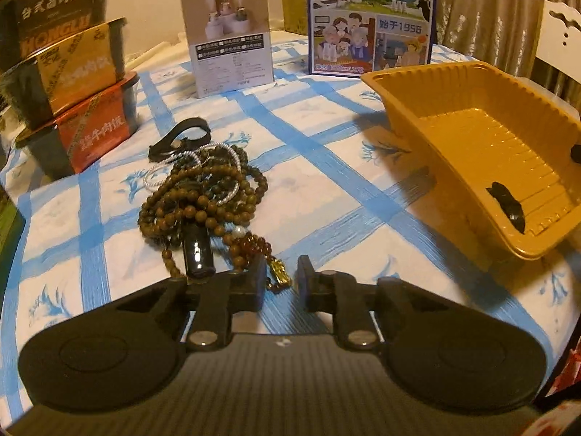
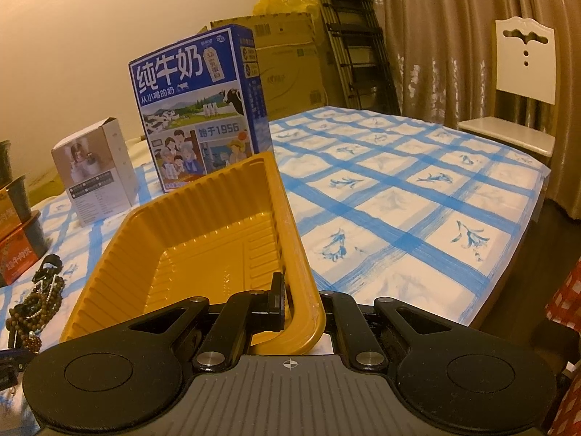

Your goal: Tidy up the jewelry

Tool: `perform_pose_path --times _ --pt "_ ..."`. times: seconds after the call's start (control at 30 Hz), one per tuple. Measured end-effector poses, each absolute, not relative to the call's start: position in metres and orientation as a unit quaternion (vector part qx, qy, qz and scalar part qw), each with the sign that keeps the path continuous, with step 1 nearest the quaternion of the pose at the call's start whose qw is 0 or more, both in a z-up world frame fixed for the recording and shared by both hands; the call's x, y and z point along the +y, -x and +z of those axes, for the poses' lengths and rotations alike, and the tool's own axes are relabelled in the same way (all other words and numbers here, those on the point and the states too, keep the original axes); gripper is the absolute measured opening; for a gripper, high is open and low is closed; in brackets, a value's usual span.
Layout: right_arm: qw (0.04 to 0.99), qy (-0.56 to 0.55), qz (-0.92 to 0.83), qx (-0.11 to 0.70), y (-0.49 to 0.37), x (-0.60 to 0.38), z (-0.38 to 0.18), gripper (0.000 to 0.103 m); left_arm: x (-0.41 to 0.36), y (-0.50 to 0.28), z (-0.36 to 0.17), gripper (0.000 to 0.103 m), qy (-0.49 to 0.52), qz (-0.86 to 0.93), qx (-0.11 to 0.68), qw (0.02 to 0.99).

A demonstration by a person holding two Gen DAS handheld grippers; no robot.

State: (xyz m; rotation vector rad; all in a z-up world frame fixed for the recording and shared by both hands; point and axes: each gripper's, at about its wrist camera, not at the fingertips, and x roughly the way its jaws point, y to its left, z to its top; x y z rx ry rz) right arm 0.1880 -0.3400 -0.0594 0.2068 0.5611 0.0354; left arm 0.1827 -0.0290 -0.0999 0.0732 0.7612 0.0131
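Observation:
A tangle of brown bead strands (image 1: pixel 203 196) with a thin white cord lies on the blue-checked tablecloth; it also shows at the left edge as the bead pile (image 2: pixel 36 305). Its amber beads (image 1: pixel 250 247) lead to a gold pendant (image 1: pixel 279 272), which sits between the fingers of my left gripper (image 1: pixel 281 279). The jaws are narrow but open, with a gap beside the right finger. A glossy black cylinder (image 1: pixel 198 254) and a black clip (image 1: pixel 185 138) lie in the pile. My right gripper (image 2: pixel 299 290) is shut on the wall of the yellow tray (image 2: pixel 203 225), which is tilted. A dark piece (image 1: pixel 508 207) lies in the tray (image 1: pixel 454 109).
Stacked food boxes (image 1: pixel 72 83) stand at the left. A small white box (image 1: pixel 232 36) and a blue milk carton (image 1: pixel 370 18) stand behind the pile. A white chair (image 2: pixel 523 83) and cardboard boxes (image 2: pixel 287 61) are beyond the table. The table edge (image 2: pixel 508 254) runs along the right.

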Motion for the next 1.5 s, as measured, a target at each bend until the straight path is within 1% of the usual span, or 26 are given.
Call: perform_pose_path --times 0.2,0.23,0.3,0.57,0.73,1.03,1.2,1.5 --pt "0.955 -0.102 0.016 0.277 -0.188 -0.34 -0.06 0.007 -0.031 -0.191 -0.102 0.014 -0.046 0.005 0.377 0.925" --pt "0.955 -0.102 0.016 0.277 -0.188 -0.34 -0.061 0.007 -0.031 -0.192 -0.103 0.012 -0.046 0.005 0.384 0.922" --pt "0.955 -0.102 0.016 0.277 -0.188 -0.34 -0.06 0.007 -0.033 -0.19 -0.104 0.005 -0.043 -0.001 0.386 0.922" --pt "0.955 -0.102 0.016 0.277 -0.188 -0.34 -0.06 0.007 -0.036 -0.183 -0.099 0.004 -0.049 -0.003 0.381 0.923" --pt "0.956 -0.1 0.016 0.276 -0.188 -0.34 -0.06 0.007 -0.034 -0.173 -0.076 0.004 -0.045 -0.018 0.355 0.934" --pt "0.956 -0.101 0.017 0.275 -0.188 -0.339 -0.059 0.006 -0.011 -0.171 -0.026 0.004 0.015 -0.03 0.318 0.948" --pt "0.956 -0.1 0.017 0.275 -0.188 -0.339 -0.059 0.006 -0.007 -0.17 -0.011 0.004 0.038 -0.04 0.31 0.949" --pt "0.957 -0.099 0.017 0.274 -0.188 -0.338 -0.057 0.006 -0.022 -0.167 0.008 0.004 0.045 -0.071 0.292 0.953"
